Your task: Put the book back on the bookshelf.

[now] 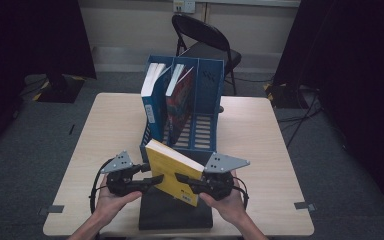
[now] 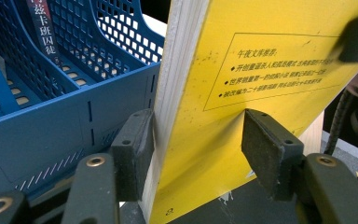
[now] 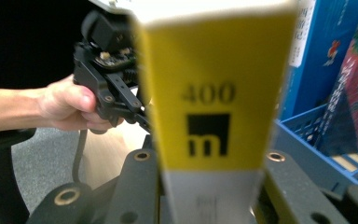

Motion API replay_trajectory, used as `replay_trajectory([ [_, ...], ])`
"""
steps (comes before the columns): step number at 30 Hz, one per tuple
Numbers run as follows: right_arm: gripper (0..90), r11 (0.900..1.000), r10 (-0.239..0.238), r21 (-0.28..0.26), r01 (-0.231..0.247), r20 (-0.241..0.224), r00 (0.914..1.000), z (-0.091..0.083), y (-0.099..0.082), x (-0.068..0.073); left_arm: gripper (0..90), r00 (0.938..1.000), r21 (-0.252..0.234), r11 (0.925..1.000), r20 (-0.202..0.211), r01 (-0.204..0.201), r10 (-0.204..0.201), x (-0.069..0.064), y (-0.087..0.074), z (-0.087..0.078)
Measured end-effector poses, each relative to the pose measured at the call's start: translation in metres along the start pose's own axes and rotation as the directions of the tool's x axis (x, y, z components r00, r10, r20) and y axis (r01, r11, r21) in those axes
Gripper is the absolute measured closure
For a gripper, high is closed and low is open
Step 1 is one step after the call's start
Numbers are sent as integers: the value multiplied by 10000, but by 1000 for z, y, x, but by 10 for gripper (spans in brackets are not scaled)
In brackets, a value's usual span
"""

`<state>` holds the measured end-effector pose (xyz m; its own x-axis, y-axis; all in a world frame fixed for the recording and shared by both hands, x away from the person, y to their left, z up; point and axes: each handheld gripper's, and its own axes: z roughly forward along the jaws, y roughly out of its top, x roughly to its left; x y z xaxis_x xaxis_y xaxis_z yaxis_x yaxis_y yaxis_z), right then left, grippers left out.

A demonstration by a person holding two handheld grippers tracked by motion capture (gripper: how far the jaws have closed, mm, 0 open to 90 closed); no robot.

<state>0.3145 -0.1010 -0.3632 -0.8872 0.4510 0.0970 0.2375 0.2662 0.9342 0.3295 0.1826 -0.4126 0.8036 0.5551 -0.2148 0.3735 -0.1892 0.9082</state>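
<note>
Both forearms reach in from the near edge, the left claw (image 1: 156,178) half-closed with a gap at one pad, the right claw (image 1: 181,178) clamped tight, tips facing.

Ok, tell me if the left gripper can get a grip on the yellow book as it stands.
Probably yes. The yellow book already stands between the left gripper fingers; one touches the page edge, the other sits just off the cover, nothing between.

We can't read the yellow book (image 3: 214,112) properly in the right gripper view: spine blurred, its foot cut off by the bottom edge. Right claw (image 3: 212,196) pads are hidden behind it. File rack (image 2: 65,116) is cropped at the left edge.
</note>
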Motion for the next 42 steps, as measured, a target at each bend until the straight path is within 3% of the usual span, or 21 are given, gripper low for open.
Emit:
replay_trajectory([
  [14, 745, 9999, 114, 67, -114, -39, 9999, 8, 1, -4, 452, 9997, 64, 10000, -261, -39, 40, -3, 1, 1],
  [21, 755, 9995, 203, 257, -206, 113, 9997, 8, 5, -6, 334, 9997, 313, 9995, -259, -17, 26, -5, 3, 7],
  [26, 757, 9989, 215, 424, -223, 188, 9996, 7, 7, -8, 289, 9974, 670, 9977, -716, 53, -5, -2, 3, -4],
  [29, 757, 9991, 268, 315, -276, 264, 9993, 7, 5, -8, 231, 9919, 1068, 9939, -1259, 289, -153, 6, -7, -19],
  [33, 757, 9989, 334, 312, -342, 265, 9991, 5, 5, -8, 172, 9901, 1008, 9935, -1351, 522, -383, 13, -18, -30],
  [35, 757, 9988, 365, 322, -373, 261, 9990, 5, 5, -9, 176, 9880, 1181, 9896, -1405, 818, -649, 16, -21, -31],
  [37, 757, 9987, 386, 312, -394, 254, 9989, 5, 5, -10, 182, 9877, 1077, 9910, -1426, 792, -635, 17, -23, -32],
  [42, 757, 9972, 673, 288, -688, 486, 9965, 0, 4, -15, 175, 9813, 1204, 9858, -1670, 1171, -961, 24, -30, -34],
])
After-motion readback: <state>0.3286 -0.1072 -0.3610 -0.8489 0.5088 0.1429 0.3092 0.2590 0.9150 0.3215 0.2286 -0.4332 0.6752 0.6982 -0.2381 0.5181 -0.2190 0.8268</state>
